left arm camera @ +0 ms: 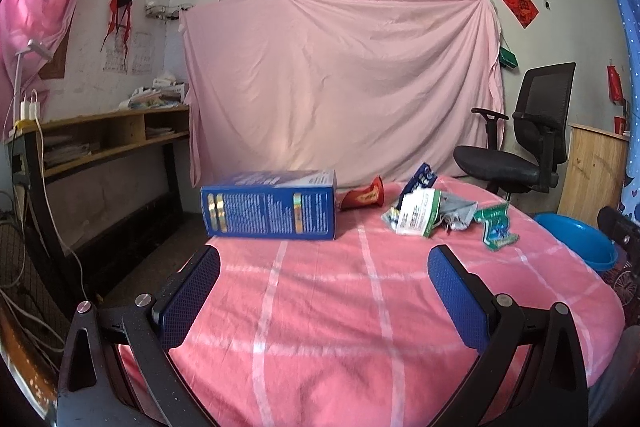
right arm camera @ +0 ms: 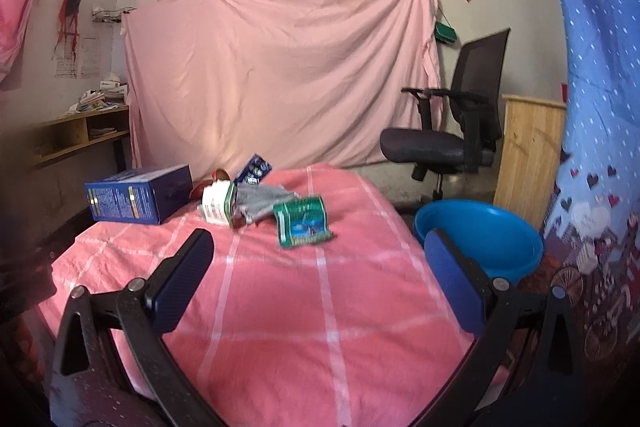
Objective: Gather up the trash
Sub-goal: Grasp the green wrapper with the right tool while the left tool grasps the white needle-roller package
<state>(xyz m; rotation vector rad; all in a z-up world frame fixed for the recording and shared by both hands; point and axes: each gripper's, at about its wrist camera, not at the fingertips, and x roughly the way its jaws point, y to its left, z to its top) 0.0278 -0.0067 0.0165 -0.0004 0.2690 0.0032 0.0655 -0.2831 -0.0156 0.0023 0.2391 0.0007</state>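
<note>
both claws gape wide, empty: left claw (left arm camera: 324, 291), right claw (right arm camera: 320, 279).

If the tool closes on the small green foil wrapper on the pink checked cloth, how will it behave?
The small green foil wrapper looks crumpled and thin, so it will probably flatten and flop rather than stay stiff. It seems empty, so likely very light; a push may slide it across the pink checked cloth. Its glossy surface could slip between the pads.
</note>
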